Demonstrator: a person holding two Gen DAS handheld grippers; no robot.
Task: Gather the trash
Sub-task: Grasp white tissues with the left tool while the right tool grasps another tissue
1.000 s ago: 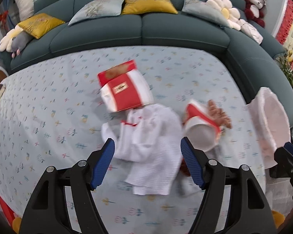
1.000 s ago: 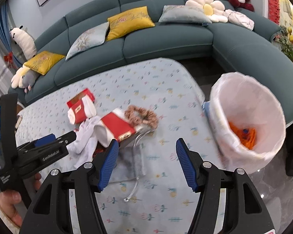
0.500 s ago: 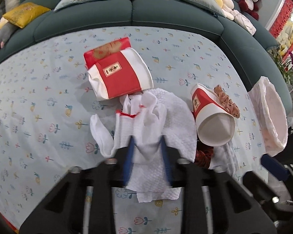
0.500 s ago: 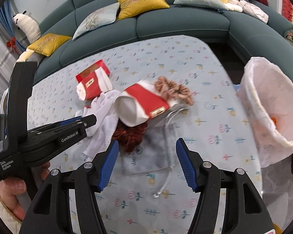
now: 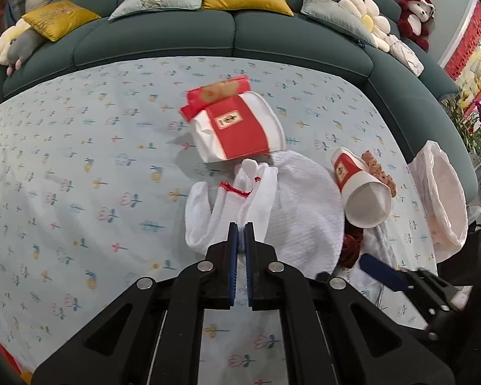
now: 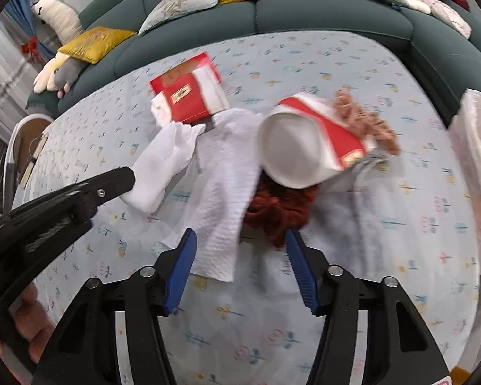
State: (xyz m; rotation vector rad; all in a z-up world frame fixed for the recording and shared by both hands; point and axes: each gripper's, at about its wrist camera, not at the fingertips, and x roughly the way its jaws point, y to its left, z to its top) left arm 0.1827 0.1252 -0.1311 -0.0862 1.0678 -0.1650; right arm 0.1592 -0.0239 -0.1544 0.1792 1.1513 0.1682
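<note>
Our left claw [image 5: 240,229] has just been closing and is now clamping the white sock [image 5: 223,211] lying on the worktop [image 5: 80,160], so this piece is ready for lifting. Our right claw [image 6: 240,250] has been narrowing but is standing apart, moving down over the white tissue [image 6: 223,199] and dark red scrunchie [image 6: 277,211]. The bag [image 5: 445,199] is waiting at the right edge.

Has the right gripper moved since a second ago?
Yes. The right gripper came down toward the tipped paper cup; its fingers, just closing, now flank the dark red scrunchie.
</note>
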